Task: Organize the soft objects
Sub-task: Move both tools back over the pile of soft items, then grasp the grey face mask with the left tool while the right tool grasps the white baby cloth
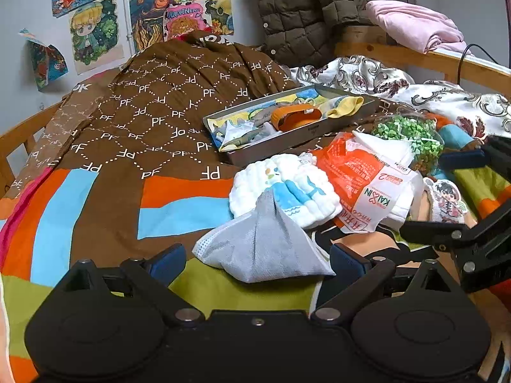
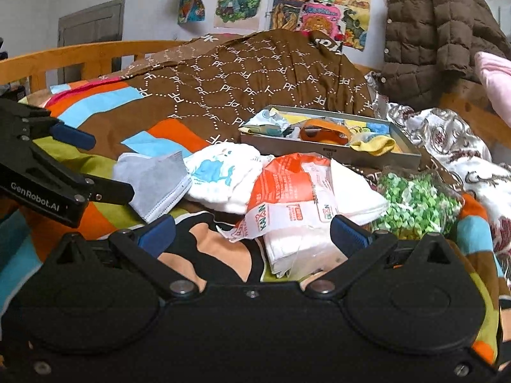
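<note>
Nearest, left tongs (image 1: 258,260) spread wide, nothing gripped; grey face mask (image 1: 262,249) lies on the bed (image 1: 105,191) between the two blue pads, its near edge level with them, whether it touches either pad cannot be told. Right tongs (image 2: 252,233) also spread wide and empty, low over an orange-and-white tissue pack (image 2: 293,198); the pack's near end sits between the pads, its lowest part hidden behind the tongs' body. From the right wrist view the mask lies left of the pack, just beside the left tongs' pad. Behind the mask, touching it, a white cloth with blue print (image 1: 287,188), partly overlapped by the mask's peak. Right of the pack, a bag of green bits (image 1: 412,137); contents too small to identify. A small figure-printed item (image 1: 445,199) beside the pack, cut off by the right tongs' frame. Farther back, open grey tray (image 1: 303,134) holding an orange band (image 1: 295,116), a yellow sock (image 1: 346,107) and crumpled pieces hard to make out. Beyond, brown patterned quilt (image 1: 166,102), brown puffer jacket (image 1: 306,6), pink fabric (image 1: 418,25) cut off at the frame edge.
</note>
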Available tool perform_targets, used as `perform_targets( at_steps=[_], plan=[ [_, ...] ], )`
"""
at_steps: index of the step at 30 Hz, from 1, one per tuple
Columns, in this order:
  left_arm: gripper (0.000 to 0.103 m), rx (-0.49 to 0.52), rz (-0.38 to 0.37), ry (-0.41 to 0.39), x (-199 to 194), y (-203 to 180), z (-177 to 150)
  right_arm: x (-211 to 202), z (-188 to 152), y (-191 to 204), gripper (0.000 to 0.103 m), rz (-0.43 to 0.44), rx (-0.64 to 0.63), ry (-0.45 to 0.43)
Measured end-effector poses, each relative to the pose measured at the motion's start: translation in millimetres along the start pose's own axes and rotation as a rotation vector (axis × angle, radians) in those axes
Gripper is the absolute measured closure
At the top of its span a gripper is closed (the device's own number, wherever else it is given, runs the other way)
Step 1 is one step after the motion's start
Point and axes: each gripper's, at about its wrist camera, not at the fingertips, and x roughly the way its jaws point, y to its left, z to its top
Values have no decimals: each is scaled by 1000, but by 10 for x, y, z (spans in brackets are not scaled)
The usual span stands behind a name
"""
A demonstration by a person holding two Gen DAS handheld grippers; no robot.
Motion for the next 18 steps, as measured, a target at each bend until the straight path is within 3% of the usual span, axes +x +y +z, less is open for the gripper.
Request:
perform_targets(
  at_steps=[6, 18],
  plan=[
    [6, 42, -19, 5, 87, 33, 17, 181, 113, -39, 1, 15, -47, -10],
    [12, 120, -125, 41, 292, 47, 110, 622, 526, 61, 1, 127, -369, 54]
  ],
)
